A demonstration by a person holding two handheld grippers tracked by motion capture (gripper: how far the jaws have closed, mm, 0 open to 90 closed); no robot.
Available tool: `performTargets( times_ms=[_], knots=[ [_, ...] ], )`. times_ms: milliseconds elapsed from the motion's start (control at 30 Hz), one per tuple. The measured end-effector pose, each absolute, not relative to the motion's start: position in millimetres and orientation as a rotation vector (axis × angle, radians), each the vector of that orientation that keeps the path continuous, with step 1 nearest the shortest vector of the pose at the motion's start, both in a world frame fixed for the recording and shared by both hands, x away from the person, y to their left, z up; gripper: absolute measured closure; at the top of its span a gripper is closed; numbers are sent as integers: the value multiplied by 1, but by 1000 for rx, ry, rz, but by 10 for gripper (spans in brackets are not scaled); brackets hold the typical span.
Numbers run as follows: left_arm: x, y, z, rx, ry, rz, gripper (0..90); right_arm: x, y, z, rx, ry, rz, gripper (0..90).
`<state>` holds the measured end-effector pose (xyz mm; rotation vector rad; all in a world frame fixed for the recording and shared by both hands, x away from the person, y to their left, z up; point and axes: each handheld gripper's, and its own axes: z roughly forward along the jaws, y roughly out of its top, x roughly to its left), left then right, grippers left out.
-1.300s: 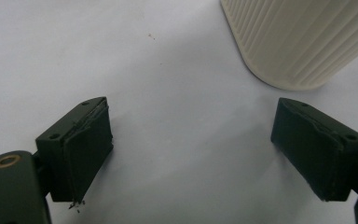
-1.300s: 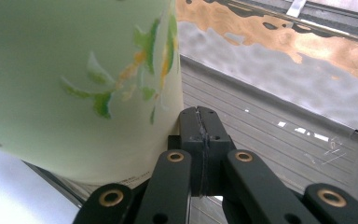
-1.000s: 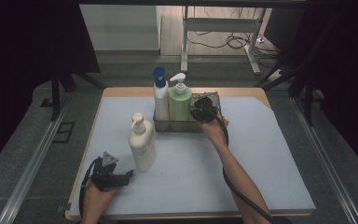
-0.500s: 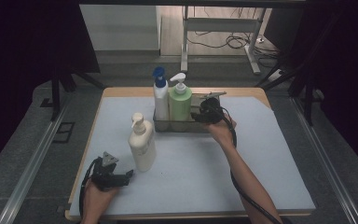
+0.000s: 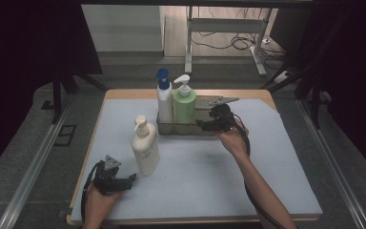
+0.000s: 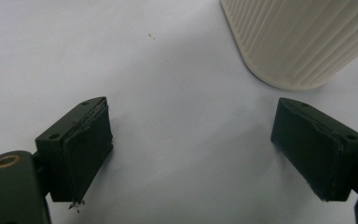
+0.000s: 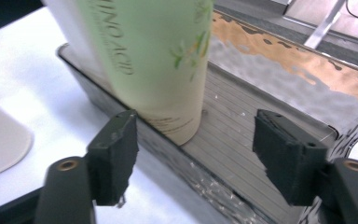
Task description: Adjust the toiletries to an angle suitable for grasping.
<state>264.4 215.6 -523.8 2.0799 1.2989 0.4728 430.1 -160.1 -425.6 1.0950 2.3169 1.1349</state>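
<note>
Two bottles already stand in the metal tray (image 5: 205, 128) at the far side of the table (image 5: 267, 191): the white bottle with the blue cap (image 5: 164, 98) and the green bottle (image 5: 184, 105) just beside it. The right gripper (image 5: 201, 125), at 3 o'clock from the green bottle, has just been opening its jaws, and nothing is between them. The cream bottle (image 5: 144, 148) waits outside the tray, at 7 o'clock from it. The left gripper (image 5: 132, 177) rests near it, jaws apart and empty. This last bottle probably remains to be moved.
</note>
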Motion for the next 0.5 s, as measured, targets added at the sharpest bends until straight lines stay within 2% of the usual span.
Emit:
performTargets(
  times_ms=[200, 300, 400, 500],
  knots=[
    [264, 216, -524, 2080, 1299, 473, 122, 416, -165, -422, 1050, 2363, 1125, 155],
    [264, 216, -524, 2080, 1298, 473, 122, 409, -168, -421, 1032, 2379, 1123, 117],
    [264, 216, -524, 2080, 1299, 473, 122, 402, -171, -421, 1022, 2389, 1122, 21],
    [264, 216, -524, 2080, 1298, 474, 122, 396, -174, -422, 1009, 2401, 1106, 0]
  ],
)
